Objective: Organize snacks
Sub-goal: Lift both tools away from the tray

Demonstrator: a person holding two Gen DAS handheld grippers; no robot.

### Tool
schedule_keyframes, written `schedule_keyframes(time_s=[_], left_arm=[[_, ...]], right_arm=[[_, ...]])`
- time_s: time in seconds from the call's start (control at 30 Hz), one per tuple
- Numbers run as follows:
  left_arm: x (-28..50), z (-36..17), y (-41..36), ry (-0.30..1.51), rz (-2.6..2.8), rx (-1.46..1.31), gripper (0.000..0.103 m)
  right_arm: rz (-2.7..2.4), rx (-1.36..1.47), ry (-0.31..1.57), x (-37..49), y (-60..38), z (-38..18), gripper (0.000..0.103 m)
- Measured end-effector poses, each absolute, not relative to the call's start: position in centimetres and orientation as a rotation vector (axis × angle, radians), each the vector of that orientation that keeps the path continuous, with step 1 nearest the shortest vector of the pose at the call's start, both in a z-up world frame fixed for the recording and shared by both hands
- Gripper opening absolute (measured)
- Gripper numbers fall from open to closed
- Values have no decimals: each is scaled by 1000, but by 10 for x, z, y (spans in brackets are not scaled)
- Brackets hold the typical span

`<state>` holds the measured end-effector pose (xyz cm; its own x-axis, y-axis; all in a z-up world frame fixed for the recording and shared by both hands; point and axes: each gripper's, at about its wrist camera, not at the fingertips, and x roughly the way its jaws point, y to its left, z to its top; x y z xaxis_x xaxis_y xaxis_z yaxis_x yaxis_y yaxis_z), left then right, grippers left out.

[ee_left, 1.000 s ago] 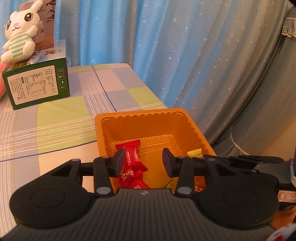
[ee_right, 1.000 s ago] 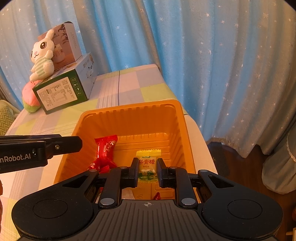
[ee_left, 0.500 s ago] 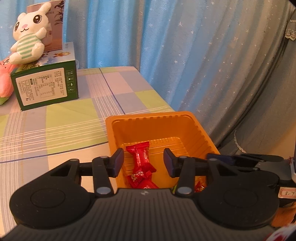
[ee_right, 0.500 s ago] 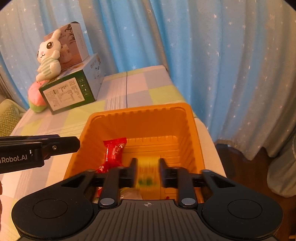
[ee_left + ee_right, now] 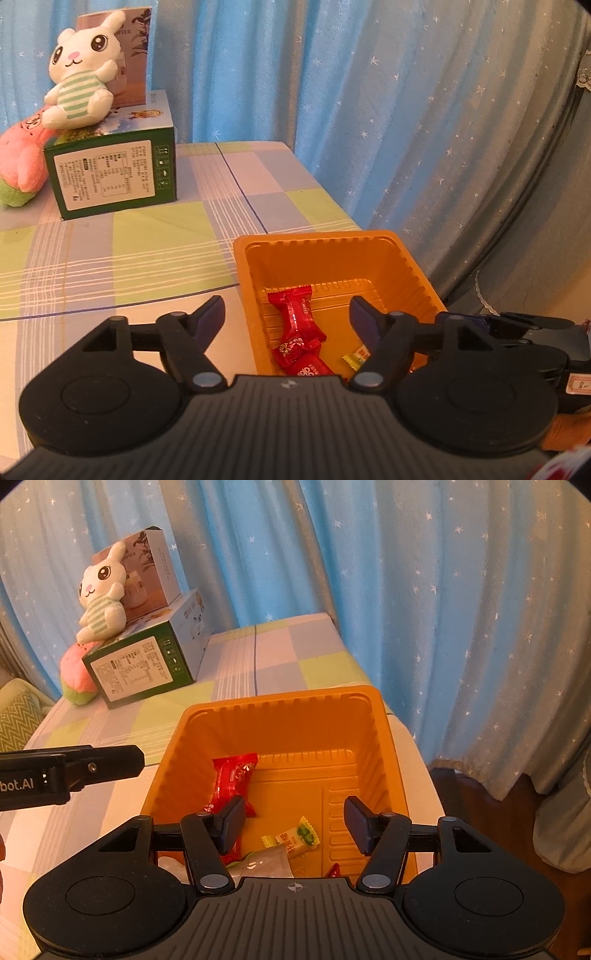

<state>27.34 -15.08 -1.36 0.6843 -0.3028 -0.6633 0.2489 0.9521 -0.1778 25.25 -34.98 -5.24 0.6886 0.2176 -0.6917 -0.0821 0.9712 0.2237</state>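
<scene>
Both views are lit warm and fairly dim, with an orange cast over the lower half. Cooler daylight glows through the blue curtain (image 5: 258, 74) across the top. The tray (image 5: 380, 716) reads saturated, its inside in soft shadow. Fisheye bending curves the curtain folds toward the right edge, and the corners go black. Focus is sharp centrally, with no motion blur.

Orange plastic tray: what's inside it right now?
Orange plastic tray holds a long red candy wrapper, a small yellow-green wrapped candy, a pale translucent packet and a red scrap. The right gripper body hides the tray's near edge.
</scene>
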Motion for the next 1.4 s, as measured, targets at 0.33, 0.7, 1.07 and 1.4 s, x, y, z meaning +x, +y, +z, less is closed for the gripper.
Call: schedule_keyframes(time_s=[0.33, 0.7, 1.07, 1.4], left_arm=[[252, 4, -136, 716, -260, -51, 101], [195, 20, -124, 718, -207, -38, 102], [115, 41, -111, 731, -175, -115, 102], [51, 59, -100, 723, -157, -126, 102]], right_arm=[[144, 193, 764, 231, -356, -32, 80], [134, 246, 772, 177, -357, -4, 85], [119, 262, 772, 105, -349, 24, 85], [122, 260, 760, 36, -339, 41, 85]])
